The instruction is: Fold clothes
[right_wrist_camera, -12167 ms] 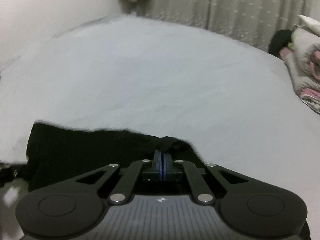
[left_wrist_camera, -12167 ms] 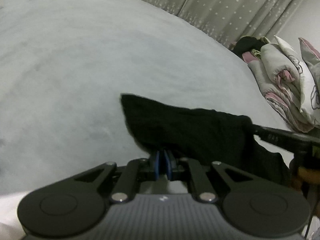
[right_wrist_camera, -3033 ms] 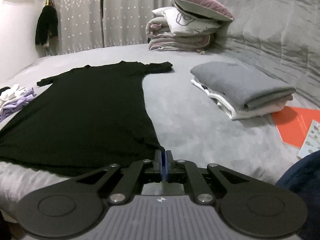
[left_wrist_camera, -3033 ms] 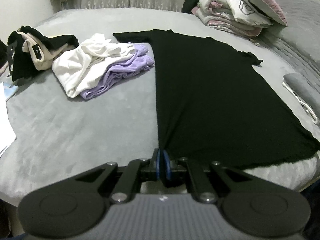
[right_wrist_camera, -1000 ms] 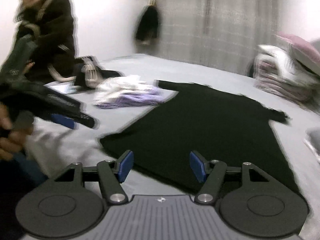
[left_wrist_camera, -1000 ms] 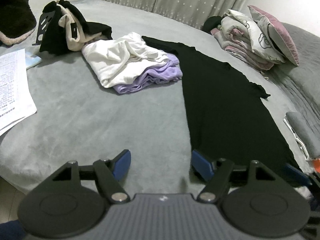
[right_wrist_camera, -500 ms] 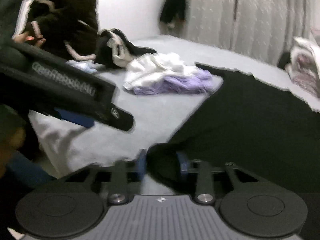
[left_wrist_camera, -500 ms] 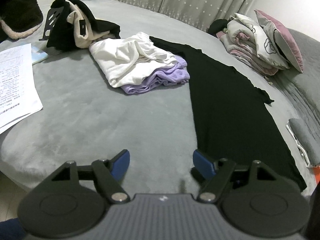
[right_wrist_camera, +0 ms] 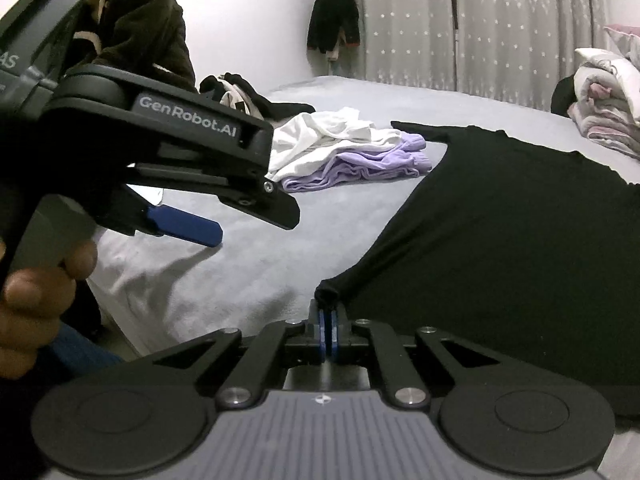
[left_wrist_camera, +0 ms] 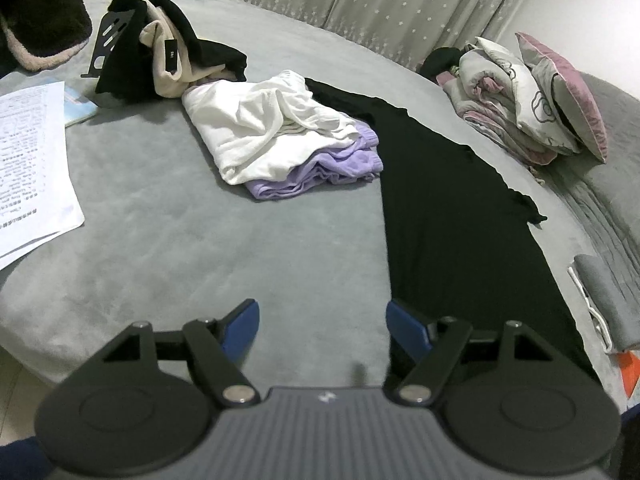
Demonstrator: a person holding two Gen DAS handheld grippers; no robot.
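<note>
Long black knit dress [right_wrist_camera: 520, 240] flat on grey bed [left_wrist_camera: 200, 240], long axis running away. Right gripper [right_wrist_camera: 329, 320] pinching near hem corner; left gripper [left_wrist_camera: 320, 324] fingers spread, empty, just left of it.

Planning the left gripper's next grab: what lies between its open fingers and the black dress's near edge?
Only bare grey bedspread, in the left wrist view. The left gripper hangs open beside the black dress.

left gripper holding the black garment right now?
No: the left gripper is open over bare bed; only the right gripper pinches the black garment.
</note>
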